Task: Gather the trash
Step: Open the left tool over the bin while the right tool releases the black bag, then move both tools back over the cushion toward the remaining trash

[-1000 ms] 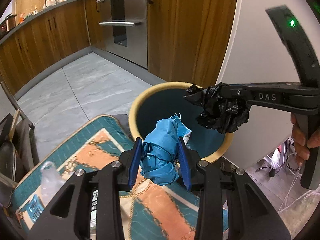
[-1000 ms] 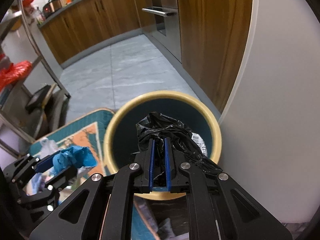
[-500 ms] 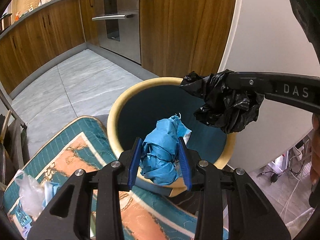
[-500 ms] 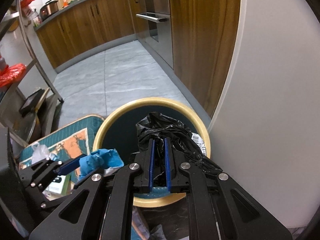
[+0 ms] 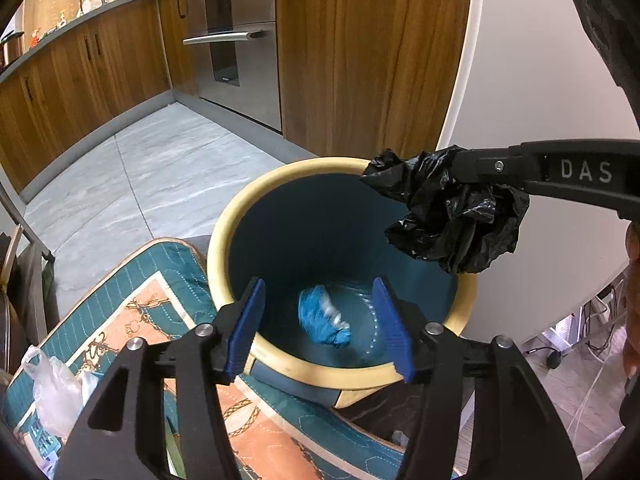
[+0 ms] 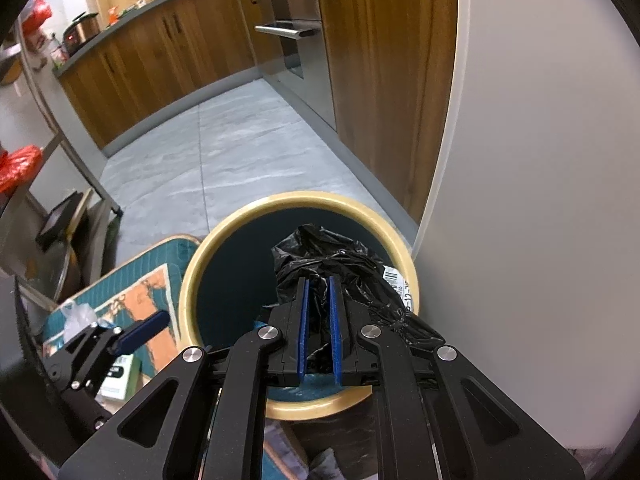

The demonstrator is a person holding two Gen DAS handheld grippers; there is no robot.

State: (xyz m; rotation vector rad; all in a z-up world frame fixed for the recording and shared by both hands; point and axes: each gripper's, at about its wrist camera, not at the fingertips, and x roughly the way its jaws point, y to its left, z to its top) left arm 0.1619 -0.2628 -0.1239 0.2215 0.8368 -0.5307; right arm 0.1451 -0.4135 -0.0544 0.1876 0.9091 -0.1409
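A round bin with a cream rim (image 5: 224, 240) and dark blue inside stands on the floor by a white wall; it also shows in the right wrist view (image 6: 192, 280). My left gripper (image 5: 320, 320) is open and empty above the bin's near rim. A crumpled blue wad (image 5: 322, 316) is inside the bin, blurred. My right gripper (image 6: 319, 280) is shut on a crumpled black plastic bag (image 6: 340, 264) and holds it over the bin's right side; the bag also shows in the left wrist view (image 5: 452, 216).
A teal and orange rug (image 5: 140, 304) lies left of the bin with a clear plastic bag (image 5: 52, 384) on it. Wooden cabinets (image 5: 360, 60) and an oven stand behind. A metal rack (image 6: 52, 200) is at the left. Cables (image 5: 580, 320) lie at the right.
My left gripper has opened and let go of the blue wad, which has dropped into the bin. Both grippers have moved closer over the bin. The right still holds the black bag.
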